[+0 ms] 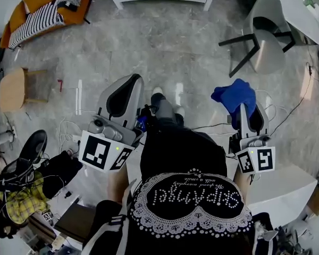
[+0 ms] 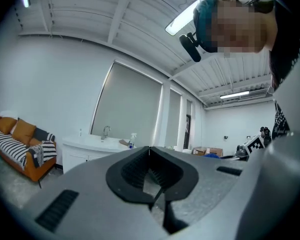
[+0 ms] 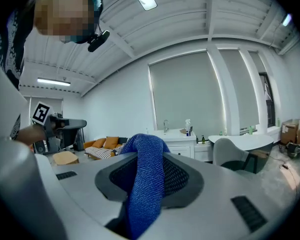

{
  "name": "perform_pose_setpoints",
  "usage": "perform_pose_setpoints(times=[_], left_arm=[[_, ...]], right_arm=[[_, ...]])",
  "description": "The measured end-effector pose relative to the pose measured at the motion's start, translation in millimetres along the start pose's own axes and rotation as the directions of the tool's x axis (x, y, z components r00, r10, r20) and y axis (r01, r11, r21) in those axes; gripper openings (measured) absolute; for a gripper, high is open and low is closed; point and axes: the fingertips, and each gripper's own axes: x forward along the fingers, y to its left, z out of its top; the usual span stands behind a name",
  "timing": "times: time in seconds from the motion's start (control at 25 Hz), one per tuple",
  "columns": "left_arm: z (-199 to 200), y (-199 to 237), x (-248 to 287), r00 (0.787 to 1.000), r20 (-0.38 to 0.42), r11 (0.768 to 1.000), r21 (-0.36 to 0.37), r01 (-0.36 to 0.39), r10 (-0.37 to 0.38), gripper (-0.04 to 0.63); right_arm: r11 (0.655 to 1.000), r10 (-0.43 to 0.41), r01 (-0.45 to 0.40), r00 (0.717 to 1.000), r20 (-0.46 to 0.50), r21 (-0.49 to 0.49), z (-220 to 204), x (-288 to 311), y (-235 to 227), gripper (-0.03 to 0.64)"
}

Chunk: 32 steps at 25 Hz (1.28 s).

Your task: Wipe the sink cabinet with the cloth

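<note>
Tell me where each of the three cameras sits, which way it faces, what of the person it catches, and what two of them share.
Head view: on the person's head, steeply down at the grey floor; shows the black top, left gripper and right gripper with the blue knitted cloth.
Left gripper view: along its shut, empty jaws toward the white sink cabinet; person's head upper right.
Right gripper view: along jaws clamping the cloth; person's head upper left.
Shared: both gripper views show the sink cabinet and the orange sofa.
</note>
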Motion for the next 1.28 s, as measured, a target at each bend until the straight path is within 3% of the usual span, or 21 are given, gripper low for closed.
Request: perform_pose_setpoints(times=[0.24, 0.52, 0.76, 1.0, 1.28], left_arm=[[-0.1, 24.1, 9.0, 1.0, -0.013, 0.999, -0.028, 0.016, -0.016, 0.005], [17.7, 84.6, 51.5, 0.999, -0.019, 0.999, -0.026, 0.035, -0.035, 0.005], [41.7, 131.9, 43.3, 1.0, -0.006, 1.0, -0.001, 0.005, -0.005, 0.005], [33.3, 175.2, 60.9, 1.0, -0.023, 1.0, -0.021, 0.015, -0.016, 0.005], [33.0, 204.6, 51.6, 0.999, -0.04, 0.999, -0.025, 0.033, -0.034, 0.005]], right_arm=[[0.999, -0.006, 0.005, 1.0, 0.006, 0.031, 4.5, 16.1, 12.5, 0.112], [0.998, -0.046, 0.046, 0.999, -0.006, 0.05, 22.0, 72.0, 14.9, 0.112], [0.998, -0.06, 0.06, 0.998, -0.004, 0.009, 42.8, 98.3, 38.5, 0.112], [0.999, -0.044, 0.044, 0.999, -0.023, 0.005, 36.6, 150.0, 52.0, 0.112], [0.999, -0.048, 0.049, 0.998, -0.028, 0.019, 32.6, 170.1, 81.4, 0.112]])
